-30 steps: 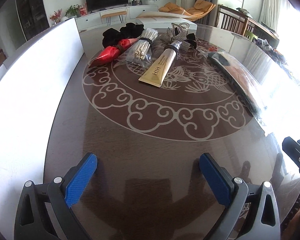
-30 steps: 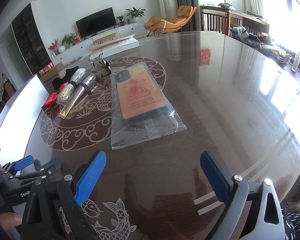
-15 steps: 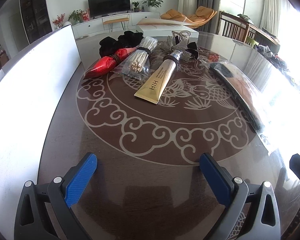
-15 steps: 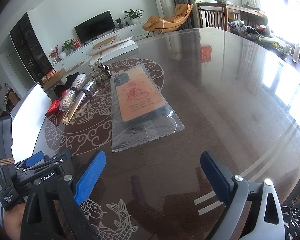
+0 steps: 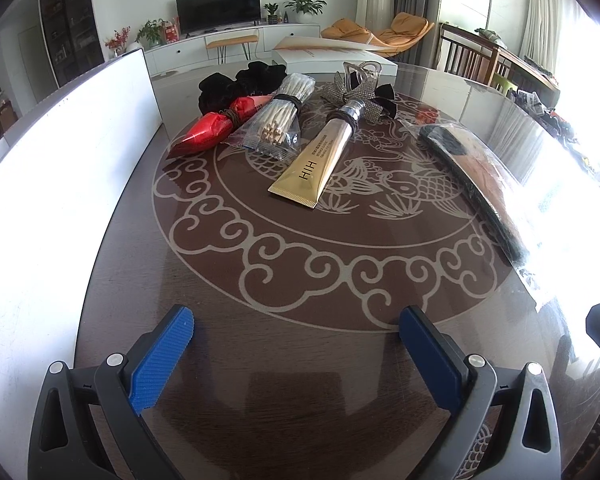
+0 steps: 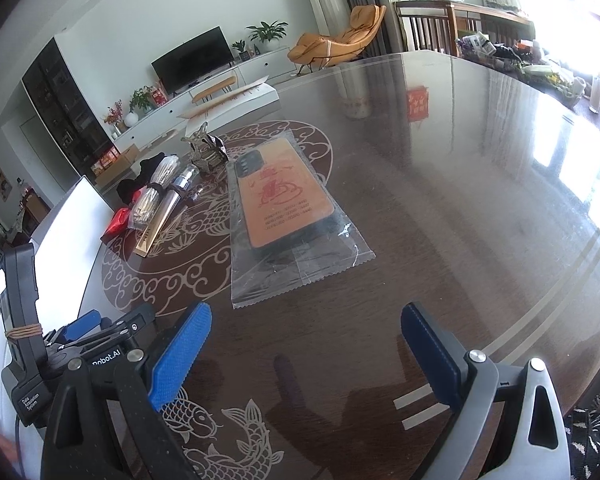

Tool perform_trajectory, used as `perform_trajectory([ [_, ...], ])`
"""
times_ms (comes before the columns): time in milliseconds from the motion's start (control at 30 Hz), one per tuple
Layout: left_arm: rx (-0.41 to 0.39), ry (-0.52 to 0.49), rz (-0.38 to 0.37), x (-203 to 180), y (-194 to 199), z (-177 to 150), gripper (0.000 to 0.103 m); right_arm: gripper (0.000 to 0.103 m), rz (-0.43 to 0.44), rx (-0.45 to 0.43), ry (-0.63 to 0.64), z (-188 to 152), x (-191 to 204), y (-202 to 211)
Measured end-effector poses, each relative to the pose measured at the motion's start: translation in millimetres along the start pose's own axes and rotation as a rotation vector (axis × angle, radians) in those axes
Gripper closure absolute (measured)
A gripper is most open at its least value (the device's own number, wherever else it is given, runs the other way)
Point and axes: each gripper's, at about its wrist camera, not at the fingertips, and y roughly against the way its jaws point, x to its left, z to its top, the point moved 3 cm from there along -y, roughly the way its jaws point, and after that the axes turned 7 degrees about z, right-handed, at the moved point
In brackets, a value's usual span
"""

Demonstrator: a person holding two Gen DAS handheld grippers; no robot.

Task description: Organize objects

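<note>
We hold both grippers low over the near table, left gripper and right gripper spread wide, empty, facing the far tube and bagged phone case.

Dark glass-topped table (fish-and-cloud motif). Left of the gold tube: bagged sticks, red packet; right: bagged phone case.
</note>
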Motion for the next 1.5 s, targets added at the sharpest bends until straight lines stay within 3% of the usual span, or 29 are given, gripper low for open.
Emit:
perform_trajectory([
  [433,0.0,0.0,0.0,0.0,-0.1,0.0,0.0,0.006,0.027,-0.013,-0.073,0.9,-12.6,5.5],
  [1500,0.0,0.0,0.0,0.5,-0.4,0.4,0.0,0.006,0.024,-0.016,-0.083,0.0,-14.6,7.0],
])
